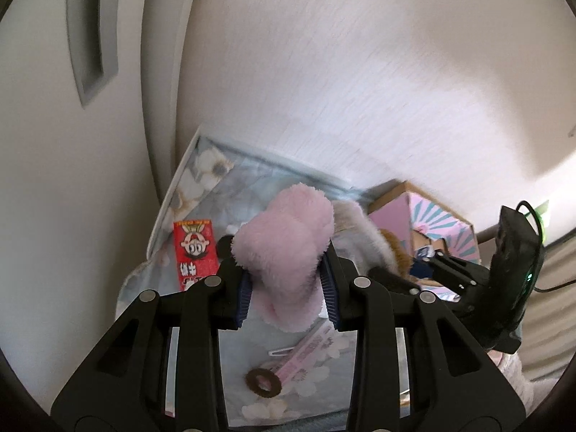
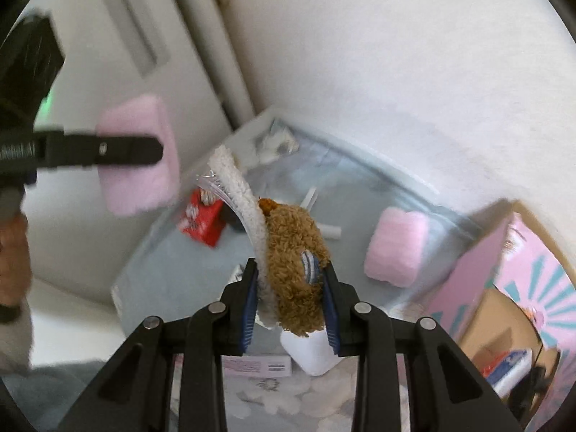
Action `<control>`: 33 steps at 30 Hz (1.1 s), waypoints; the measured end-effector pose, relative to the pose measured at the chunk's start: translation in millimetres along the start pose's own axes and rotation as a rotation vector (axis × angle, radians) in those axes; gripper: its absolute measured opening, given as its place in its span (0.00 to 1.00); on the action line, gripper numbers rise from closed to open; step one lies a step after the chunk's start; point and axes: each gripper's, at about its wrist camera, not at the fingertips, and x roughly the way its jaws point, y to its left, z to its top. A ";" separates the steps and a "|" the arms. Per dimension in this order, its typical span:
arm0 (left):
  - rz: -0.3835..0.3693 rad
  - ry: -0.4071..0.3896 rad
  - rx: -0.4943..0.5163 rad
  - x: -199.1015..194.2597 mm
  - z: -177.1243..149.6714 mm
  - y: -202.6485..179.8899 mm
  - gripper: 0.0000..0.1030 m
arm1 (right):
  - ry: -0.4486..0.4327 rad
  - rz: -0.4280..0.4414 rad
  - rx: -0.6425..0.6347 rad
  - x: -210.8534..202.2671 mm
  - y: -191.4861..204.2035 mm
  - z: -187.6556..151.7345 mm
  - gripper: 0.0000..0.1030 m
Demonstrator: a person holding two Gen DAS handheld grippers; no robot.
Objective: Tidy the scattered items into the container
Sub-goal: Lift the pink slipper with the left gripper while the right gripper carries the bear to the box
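The left claw (image 1: 288, 288) is closed on a pink fluffy toy (image 1: 284, 252), its blue pads pressed into the plush on both sides, and holds it up above the flowered blue mat (image 1: 201, 194). The right claw (image 2: 291, 302) is clamped on a brown fuzzy toy (image 2: 295, 270) with a white furry strip (image 2: 237, 194) along its left side — this one too hangs clear of the mat.

On the mat, a red carton (image 1: 194, 252) lies left of the pink toy, and a brown ring (image 1: 260, 383) and a pink strip of packaging (image 1: 306, 349) lie below it. In the right wrist view a second pink plush (image 2: 396, 248) rests on the mat, right of the brown toy. The pink cardboard box (image 2: 504, 288) stands open at the mat's right edge — some items already lie inside it.
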 end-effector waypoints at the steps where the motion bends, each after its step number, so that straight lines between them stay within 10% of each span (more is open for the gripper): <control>1: -0.004 -0.010 0.004 -6.5 1.0 -2.1 0.29 | -0.023 -0.003 0.023 -12.0 1.7 -1.1 0.29; 10: -0.068 -0.053 0.076 -24.7 18.1 -41.2 0.29 | -0.235 -0.102 0.167 -105.2 -26.2 -9.4 0.29; 23: -0.243 0.086 0.357 68.0 14.9 -191.8 0.29 | -0.317 -0.345 0.415 -199.6 -118.2 -81.1 0.29; 33: -0.073 0.220 0.564 179.5 -37.8 -253.3 0.29 | -0.218 -0.381 0.508 -175.8 -162.8 -112.0 0.29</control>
